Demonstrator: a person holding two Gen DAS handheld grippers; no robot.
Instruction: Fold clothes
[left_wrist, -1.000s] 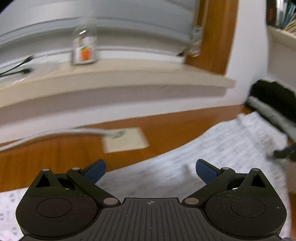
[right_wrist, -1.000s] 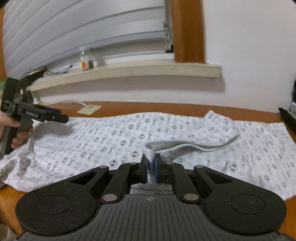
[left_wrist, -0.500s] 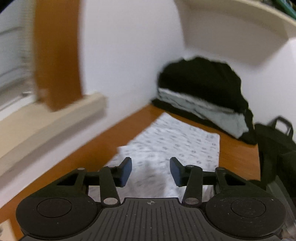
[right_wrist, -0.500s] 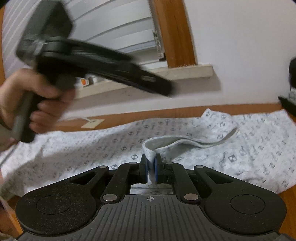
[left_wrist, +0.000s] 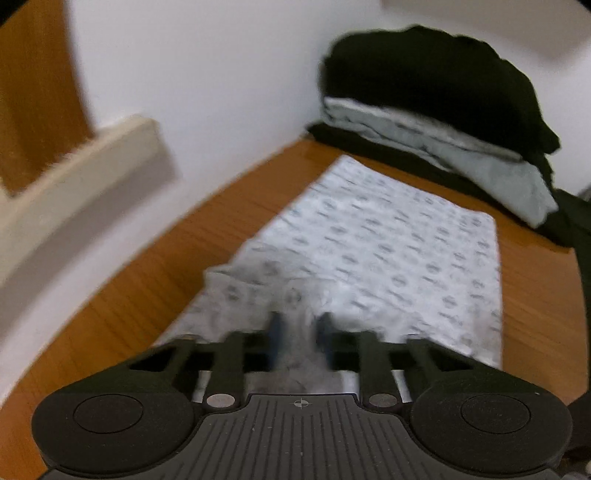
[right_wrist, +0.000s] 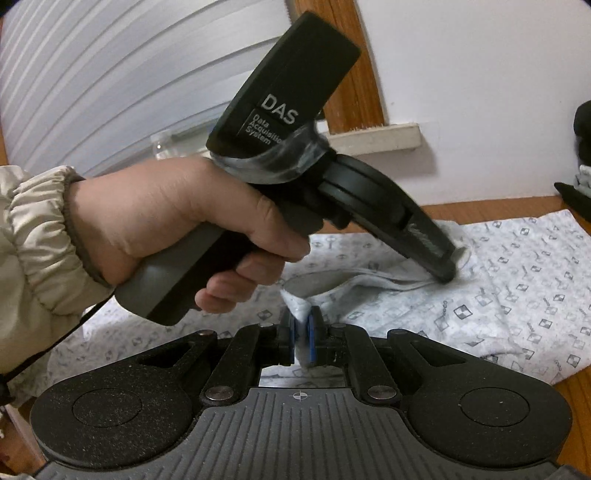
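A white garment with a small grey print lies spread on the wooden table. My left gripper points down at its raised grey neck edge, and its jaws are closing with a bunch of cloth filling the gap between the pads. From the right wrist view a hand holds that left gripper, whose tips sit on the far end of the neck band. My right gripper is shut on the near end of the same band of the garment, lifting it slightly.
A pile of folded dark and grey clothes sits at the table's far end by the wall. A pale window sill with a small bottle runs behind the table. Bare wood shows at the near right edge.
The left gripper swept from the garment's left end across to the neck band, turned toward the clothes pile, and its jaws went from wide apart to closing on cloth. The right gripper kept its grip.
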